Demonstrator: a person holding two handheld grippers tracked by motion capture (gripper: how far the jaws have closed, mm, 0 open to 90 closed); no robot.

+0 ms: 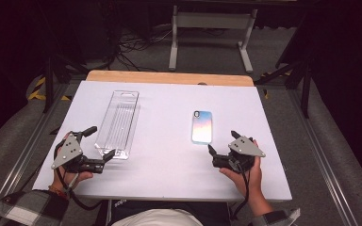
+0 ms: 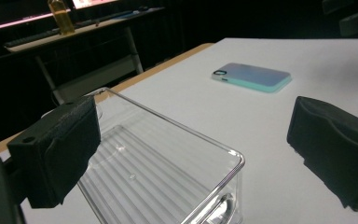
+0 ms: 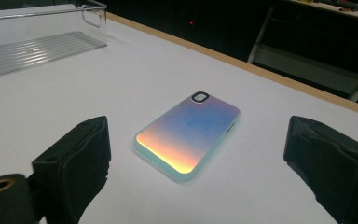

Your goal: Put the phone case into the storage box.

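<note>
A phone case (image 1: 202, 126) with a blue-to-orange sheen lies flat on the white table (image 1: 169, 155), right of centre; the right gripper view has it (image 3: 189, 134) just ahead of the jaws. My right gripper (image 1: 221, 142) is open, close to the case's near right corner, nothing held. A clear plastic tray (image 1: 118, 123) lies left of centre. My left gripper (image 1: 100, 142) is open at the tray's near end. In the left gripper view the tray's corner (image 2: 168, 172) sits between the spread jaws, and the case (image 2: 251, 77) lies farther off.
The table's far edge is a wooden strip (image 1: 169, 77). Beyond it stands a white frame (image 1: 212, 33) on a grey floor with cables. Metal rails (image 1: 325, 155) run along both sides of the table.
</note>
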